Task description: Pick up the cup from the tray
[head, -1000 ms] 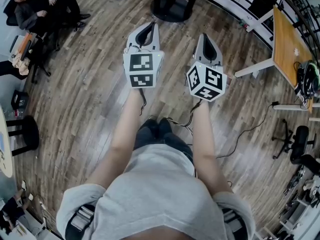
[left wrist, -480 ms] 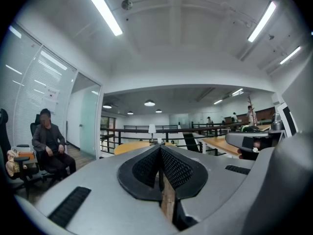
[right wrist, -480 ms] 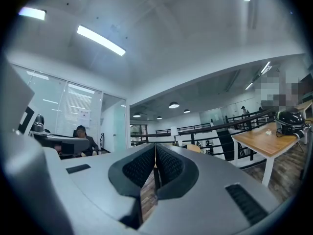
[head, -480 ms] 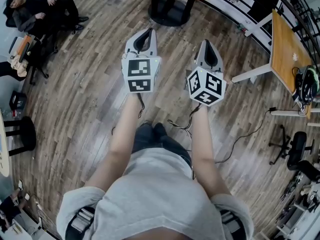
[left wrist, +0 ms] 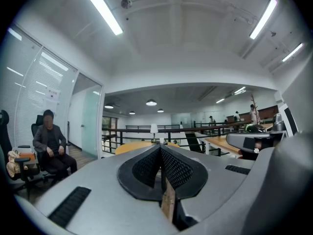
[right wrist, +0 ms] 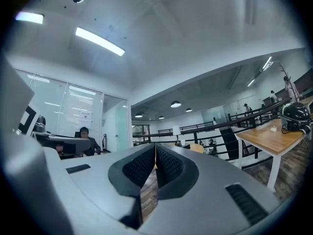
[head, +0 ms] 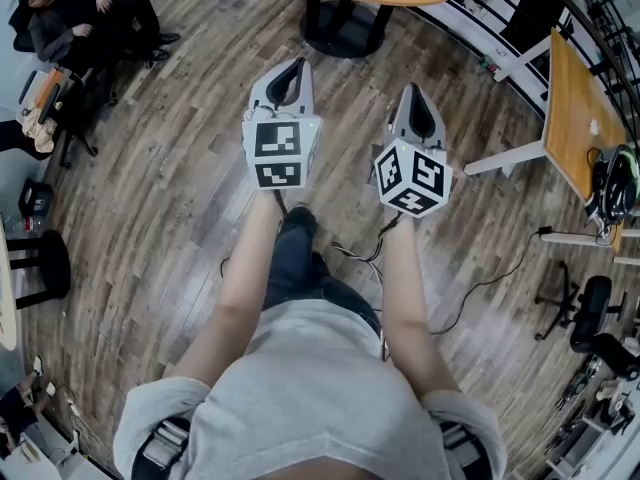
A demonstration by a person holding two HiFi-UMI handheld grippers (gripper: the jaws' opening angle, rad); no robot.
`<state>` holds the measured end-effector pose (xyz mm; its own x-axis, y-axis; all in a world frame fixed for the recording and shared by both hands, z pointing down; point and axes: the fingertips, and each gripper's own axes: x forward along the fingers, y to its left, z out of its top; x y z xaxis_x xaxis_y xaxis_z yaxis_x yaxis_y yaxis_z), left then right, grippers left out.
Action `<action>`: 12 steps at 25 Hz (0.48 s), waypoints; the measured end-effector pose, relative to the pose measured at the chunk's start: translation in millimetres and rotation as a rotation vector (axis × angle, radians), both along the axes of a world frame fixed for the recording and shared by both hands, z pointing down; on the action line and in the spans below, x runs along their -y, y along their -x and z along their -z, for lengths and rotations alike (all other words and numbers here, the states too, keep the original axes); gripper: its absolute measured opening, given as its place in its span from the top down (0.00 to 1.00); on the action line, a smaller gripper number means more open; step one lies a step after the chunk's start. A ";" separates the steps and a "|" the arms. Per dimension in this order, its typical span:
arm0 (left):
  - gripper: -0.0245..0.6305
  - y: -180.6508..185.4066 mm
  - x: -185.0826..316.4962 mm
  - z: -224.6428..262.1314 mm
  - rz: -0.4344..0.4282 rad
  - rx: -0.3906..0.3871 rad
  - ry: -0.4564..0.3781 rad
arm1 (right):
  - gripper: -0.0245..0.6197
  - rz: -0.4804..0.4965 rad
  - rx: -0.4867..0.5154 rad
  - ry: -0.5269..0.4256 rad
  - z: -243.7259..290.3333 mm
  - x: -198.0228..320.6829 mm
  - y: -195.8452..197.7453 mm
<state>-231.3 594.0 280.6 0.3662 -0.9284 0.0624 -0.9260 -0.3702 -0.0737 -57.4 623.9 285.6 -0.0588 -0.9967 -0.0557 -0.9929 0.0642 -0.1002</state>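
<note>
Both clenched, empty | left gripper (left wrist: pixel 160 150): jaws together | right gripper (right wrist: pixel 155 147): jaws together | above wood floor (head: pixel 170 198)

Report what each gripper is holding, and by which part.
Nothing is held. The left gripper and the right gripper each have their jaws pressed together with nothing between them, pointing out over the wooden floor.
</note>
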 end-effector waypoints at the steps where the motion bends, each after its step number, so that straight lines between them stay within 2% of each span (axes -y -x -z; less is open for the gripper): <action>1: 0.95 1.3 5.0 -1.1 0.000 0.000 0.000 | 0.95 0.001 0.001 0.003 -1.9 5.0 1.8; 12: 0.95 17.4 102.9 -2.5 -0.012 -0.006 -0.005 | 0.95 -0.007 0.006 0.022 -10.6 103.1 19.2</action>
<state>-248.7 491.1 283.1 0.3774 -0.9244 0.0549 -0.9221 -0.3806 -0.0699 -76.6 520.8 296.2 -0.0515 -0.9981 -0.0342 -0.9927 0.0549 -0.1071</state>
